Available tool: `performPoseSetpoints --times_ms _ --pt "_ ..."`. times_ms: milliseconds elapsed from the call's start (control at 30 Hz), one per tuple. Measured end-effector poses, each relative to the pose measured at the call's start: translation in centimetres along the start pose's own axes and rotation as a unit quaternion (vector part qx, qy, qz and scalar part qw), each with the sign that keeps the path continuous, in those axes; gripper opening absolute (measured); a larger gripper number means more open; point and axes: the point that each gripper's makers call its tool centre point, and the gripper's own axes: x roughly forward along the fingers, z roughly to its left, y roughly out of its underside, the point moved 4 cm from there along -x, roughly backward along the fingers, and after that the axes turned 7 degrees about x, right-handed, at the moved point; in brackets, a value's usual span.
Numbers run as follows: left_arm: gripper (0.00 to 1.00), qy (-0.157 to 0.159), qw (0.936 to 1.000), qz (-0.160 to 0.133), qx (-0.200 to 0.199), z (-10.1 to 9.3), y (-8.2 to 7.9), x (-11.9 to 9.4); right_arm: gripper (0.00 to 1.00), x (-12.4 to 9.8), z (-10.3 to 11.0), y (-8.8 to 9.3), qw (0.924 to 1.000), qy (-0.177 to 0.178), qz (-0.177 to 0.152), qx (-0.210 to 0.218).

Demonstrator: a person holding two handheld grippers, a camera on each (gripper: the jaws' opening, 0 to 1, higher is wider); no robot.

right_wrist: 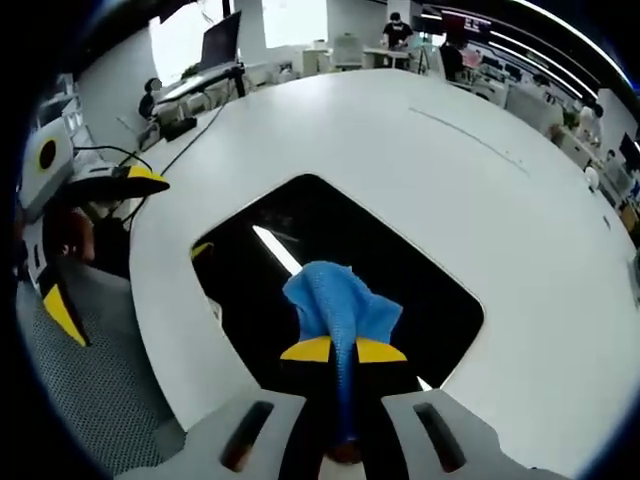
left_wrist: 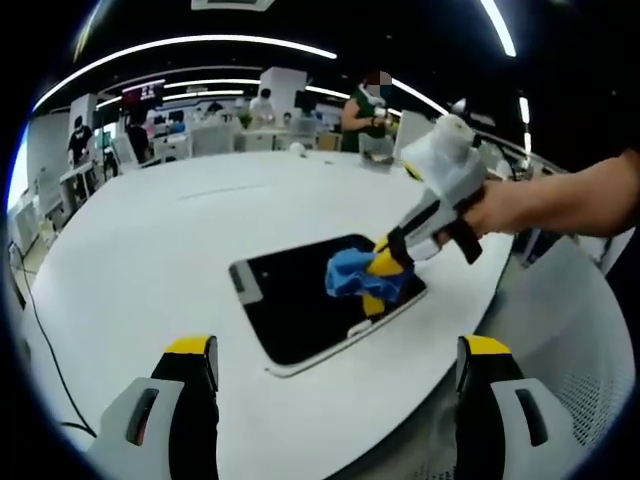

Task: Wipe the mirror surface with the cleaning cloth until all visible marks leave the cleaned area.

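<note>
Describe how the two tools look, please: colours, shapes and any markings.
The left tool has pale grey blocky jaws with yellow caps over black pads. The right tool matches it: grey jaws with dark slots, yellow tips, and a white body on black.

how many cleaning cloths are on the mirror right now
1. One blue cleaning cloth lies bunched on the dark mirror, pinched in the right gripper. In the left gripper view it sits near the mirror's right end. The cloth may cover something beneath it.
</note>
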Motion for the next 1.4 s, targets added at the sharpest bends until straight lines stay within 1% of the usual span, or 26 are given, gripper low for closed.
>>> performPoseSetpoints --times_ms 200,333,533,1133,1200,1400 --pt "1.00 0.002 1.0000 0.001 0.001 -0.1 0.0 0.0 0.01 -0.4 1.0 0.8 1.0000 -0.002 -0.003 -0.009" --pt "1.00 0.000 1.0000 0.000 -0.002 0.0 0.0 0.0 0.01 -0.6 1.4 1.0 0.9999 -0.004 -0.006 -0.010" --pt "1.00 0.002 1.0000 0.002 0.000 0.0 0.0 0.1 0.01 -0.8 2.1 1.6 0.9997 -0.004 -0.007 -0.023" --pt "1.00 0.007 1.0000 0.005 -0.003 -0.2 0.1 0.1 0.02 -1.3 3.4 2.7 0.9996 -0.022 -0.005 -0.014" --pt "1.00 0.008 0.9999 0.005 -0.003 -0.2 0.2 0.1 0.02 -1.4 3.5 2.8 0.9997 -0.025 -0.004 -0.007" --pt "1.00 0.011 0.9999 0.007 -0.002 -0.3 0.2 0.2 0.01 -1.4 3.4 2.8 0.9995 -0.028 -0.003 -0.012"
